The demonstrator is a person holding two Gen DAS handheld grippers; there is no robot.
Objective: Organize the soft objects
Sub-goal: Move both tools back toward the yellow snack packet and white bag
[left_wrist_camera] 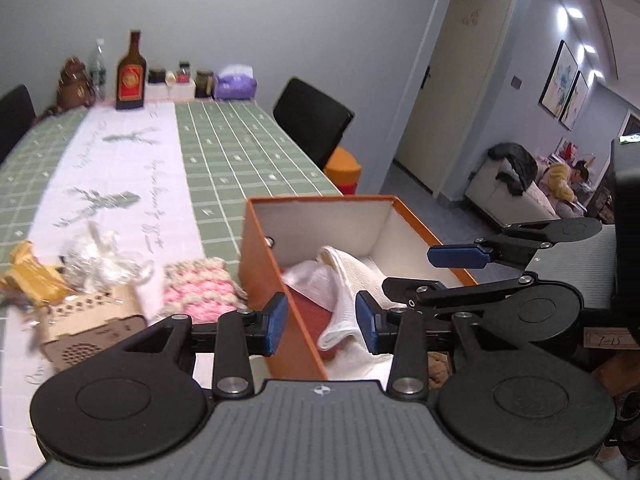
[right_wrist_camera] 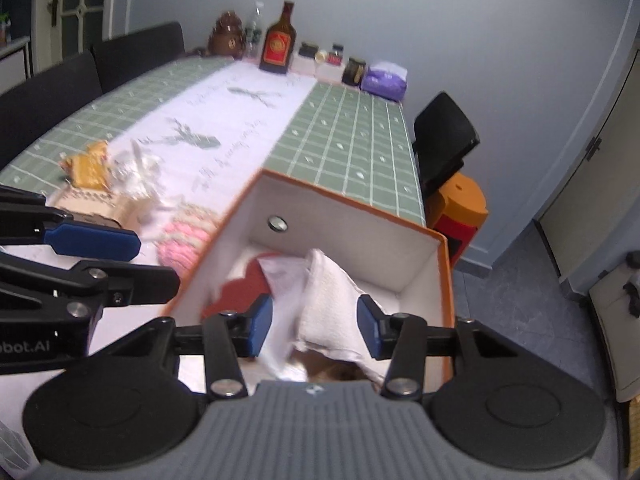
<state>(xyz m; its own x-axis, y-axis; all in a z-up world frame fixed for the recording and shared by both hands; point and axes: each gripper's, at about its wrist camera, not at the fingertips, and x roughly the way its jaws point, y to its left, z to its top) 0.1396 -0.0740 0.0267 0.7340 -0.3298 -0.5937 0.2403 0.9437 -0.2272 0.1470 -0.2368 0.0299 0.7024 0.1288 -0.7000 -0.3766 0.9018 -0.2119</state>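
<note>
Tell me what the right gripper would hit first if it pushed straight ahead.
Probably the white towel lying in the orange box: it sits directly between and beyond the right gripper, whose jaws stand open. Depth is hard to judge.

A long table (right_wrist_camera: 352, 136) in green checked cloth with a white runner carries an orange box (right_wrist_camera: 424, 256) at five o'clock, a pink knit piece (left_wrist_camera: 200, 284) beside it, and bottles (right_wrist_camera: 278, 46) at twelve.
</note>
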